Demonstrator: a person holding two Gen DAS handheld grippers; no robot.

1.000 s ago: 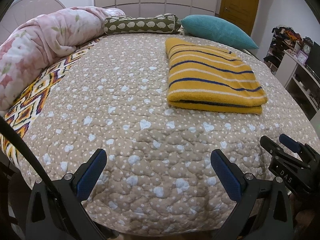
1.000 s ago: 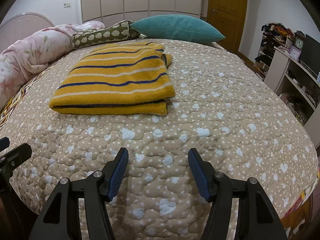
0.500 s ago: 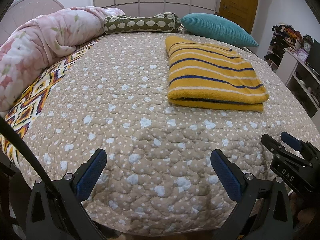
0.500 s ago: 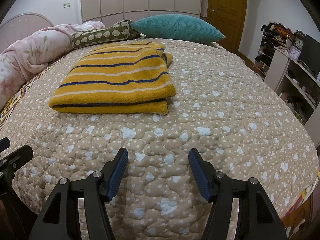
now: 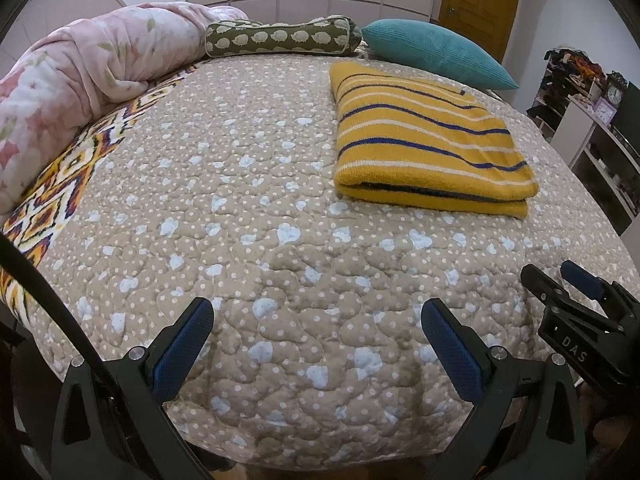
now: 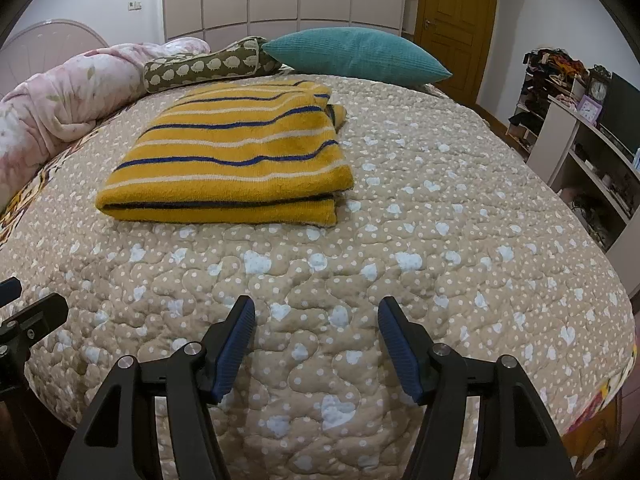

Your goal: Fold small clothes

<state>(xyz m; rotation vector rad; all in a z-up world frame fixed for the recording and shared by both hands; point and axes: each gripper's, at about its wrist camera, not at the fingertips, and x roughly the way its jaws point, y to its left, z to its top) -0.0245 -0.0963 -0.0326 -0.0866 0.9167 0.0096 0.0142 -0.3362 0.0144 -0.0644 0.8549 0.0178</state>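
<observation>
A yellow sweater with blue and white stripes [image 5: 424, 140] [image 6: 236, 156] lies folded flat on the beige quilted bed [image 5: 248, 216] [image 6: 440, 216]. My left gripper [image 5: 316, 320] hovers open over the bed's near edge, well short of the sweater, with nothing between its blue pads. The right gripper [image 6: 316, 316] is open too, empty, near the front edge, with the sweater ahead and to its left. In the left wrist view the right gripper [image 5: 560, 280] shows at the right edge.
A rolled pink floral duvet [image 5: 80, 76] lies along the left side. A green patterned bolster [image 5: 280, 36] and a teal pillow [image 6: 352, 56] sit at the head. White shelving with a clock [image 6: 588, 136] stands to the right, a wooden door [image 6: 456, 20] behind.
</observation>
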